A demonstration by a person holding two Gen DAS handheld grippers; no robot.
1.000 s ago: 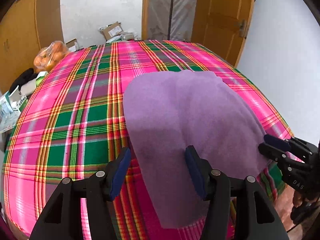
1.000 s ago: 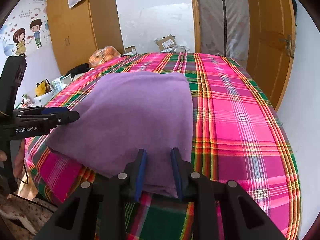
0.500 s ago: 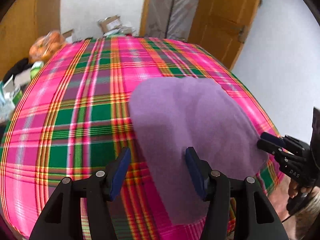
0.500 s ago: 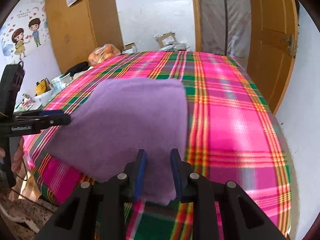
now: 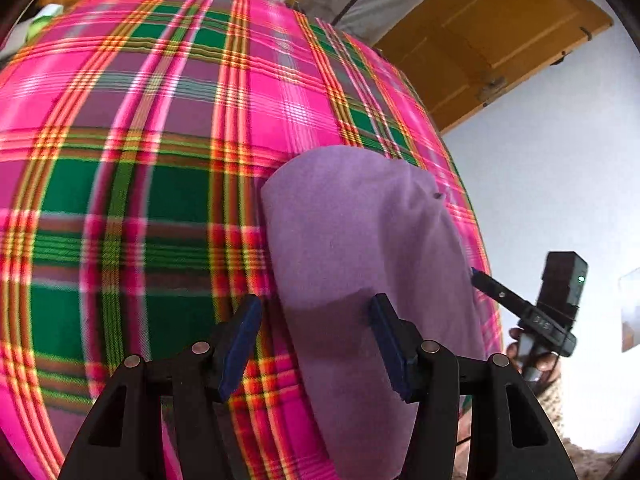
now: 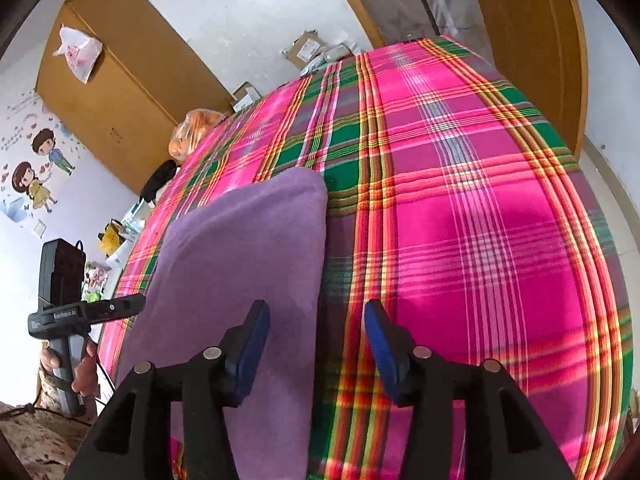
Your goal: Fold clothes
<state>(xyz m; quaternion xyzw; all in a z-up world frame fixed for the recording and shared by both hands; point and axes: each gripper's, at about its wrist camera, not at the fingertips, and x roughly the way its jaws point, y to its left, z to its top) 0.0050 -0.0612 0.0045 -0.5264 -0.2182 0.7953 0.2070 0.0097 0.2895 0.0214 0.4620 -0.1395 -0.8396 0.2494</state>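
Observation:
A folded purple cloth (image 5: pixel 360 240) lies flat on the pink and green plaid bed cover (image 5: pixel 160 160), its near end hanging over the bed's edge. My left gripper (image 5: pixel 314 344) hovers open over the cloth's left edge, holding nothing. In the right wrist view the same cloth (image 6: pixel 248 264) lies left of centre on the cover (image 6: pixel 480 200). My right gripper (image 6: pixel 316 340) is open astride the cloth's right edge, nothing between its pads. Each gripper shows side-on in the other's view: the right gripper (image 5: pixel 478 274) beside the cloth's right side, the left gripper (image 6: pixel 138 304) at its left side, hand-held.
A wooden wardrobe (image 6: pixel 120 92) and a wall with cartoon stickers (image 6: pixel 32 176) stand to the left. An orange bag (image 6: pixel 192 132) and cardboard boxes (image 6: pixel 308 48) sit past the bed's far end. A wooden door (image 5: pixel 500 48) is at the right. Small clutter (image 6: pixel 116 236) lies beside the bed's left side.
My right gripper has opened wide and let go of the cloth's near edge. Both grippers have tilted and moved in over the bed. The left gripper has stayed open.

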